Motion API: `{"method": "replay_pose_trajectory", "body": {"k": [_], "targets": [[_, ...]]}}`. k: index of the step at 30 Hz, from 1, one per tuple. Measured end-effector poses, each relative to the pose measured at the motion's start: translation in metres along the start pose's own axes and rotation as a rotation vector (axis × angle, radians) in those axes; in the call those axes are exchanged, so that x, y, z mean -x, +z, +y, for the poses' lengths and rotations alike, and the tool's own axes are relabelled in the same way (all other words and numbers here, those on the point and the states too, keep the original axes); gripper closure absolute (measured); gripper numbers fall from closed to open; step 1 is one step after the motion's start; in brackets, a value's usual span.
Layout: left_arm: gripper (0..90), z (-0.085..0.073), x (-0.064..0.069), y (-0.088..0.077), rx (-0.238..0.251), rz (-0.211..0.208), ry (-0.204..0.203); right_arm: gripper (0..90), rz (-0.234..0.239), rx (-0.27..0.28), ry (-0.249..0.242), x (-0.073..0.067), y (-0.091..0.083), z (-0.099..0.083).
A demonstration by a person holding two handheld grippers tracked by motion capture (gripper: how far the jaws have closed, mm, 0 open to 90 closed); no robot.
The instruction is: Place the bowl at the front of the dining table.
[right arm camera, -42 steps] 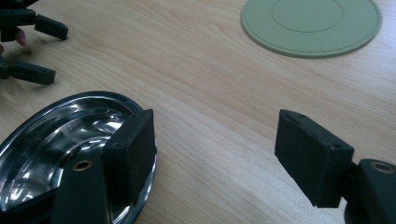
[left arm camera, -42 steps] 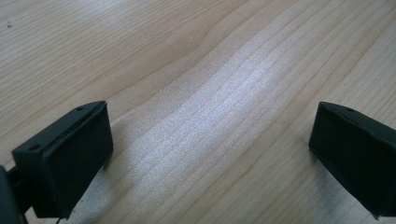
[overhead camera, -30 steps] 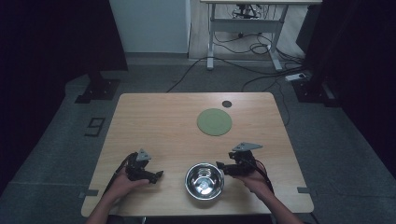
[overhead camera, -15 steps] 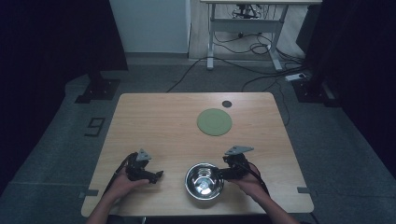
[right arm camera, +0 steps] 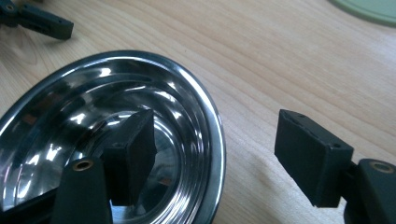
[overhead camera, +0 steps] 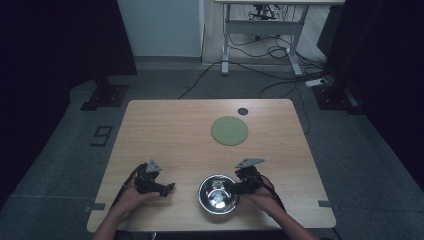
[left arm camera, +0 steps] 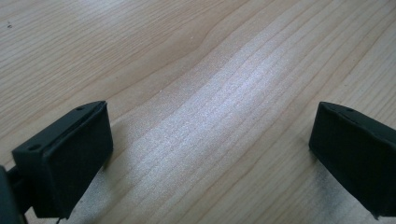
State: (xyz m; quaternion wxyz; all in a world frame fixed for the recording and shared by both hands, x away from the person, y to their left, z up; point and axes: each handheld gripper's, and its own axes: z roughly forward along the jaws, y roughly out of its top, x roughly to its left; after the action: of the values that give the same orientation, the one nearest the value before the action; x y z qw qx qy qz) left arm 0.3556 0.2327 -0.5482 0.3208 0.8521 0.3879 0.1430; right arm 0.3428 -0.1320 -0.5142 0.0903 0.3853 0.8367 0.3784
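Right gripper straddled the rim of the steel bowl, poised to grasp.
Jaws released, one inside, one outside; bowl sat at the worktop's near edge. Next: clench. Left gripper released, idle.

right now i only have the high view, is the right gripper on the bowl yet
Observer: Not gripping. The right gripper straddles the bowl rim, one jaw inside, one outside, pads apart from the rim.
Operator: left one holding anything
Observer: No, the left gripper is open over bare table.
Operator: anything in the bowl
Observer: Nothing but the jaw.
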Motion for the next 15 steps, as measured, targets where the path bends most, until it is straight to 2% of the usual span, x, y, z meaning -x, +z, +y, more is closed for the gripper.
{"method": "replay_pose_trajectory", "body": {"k": [5, 12, 15], "targets": [[0.0, 0.0000, 0.0000, 0.0000, 0.000, 0.000, 0.000, 29.0, 0.006, -0.026, 0.007, 0.0002, 0.0050, -0.0013], [0.0, 0.0001, 0.0001, 0.0000, -0.001, 0.000, -0.001, 29.9, 0.004, -0.053, -0.009, -0.0006, 0.0090, -0.0022], [0.0, 0.0001, 0.0000, 0.0000, -0.001, 0.000, -0.001, 33.6, -0.004, -0.073, -0.015, -0.0009, 0.0115, -0.0032]]}}
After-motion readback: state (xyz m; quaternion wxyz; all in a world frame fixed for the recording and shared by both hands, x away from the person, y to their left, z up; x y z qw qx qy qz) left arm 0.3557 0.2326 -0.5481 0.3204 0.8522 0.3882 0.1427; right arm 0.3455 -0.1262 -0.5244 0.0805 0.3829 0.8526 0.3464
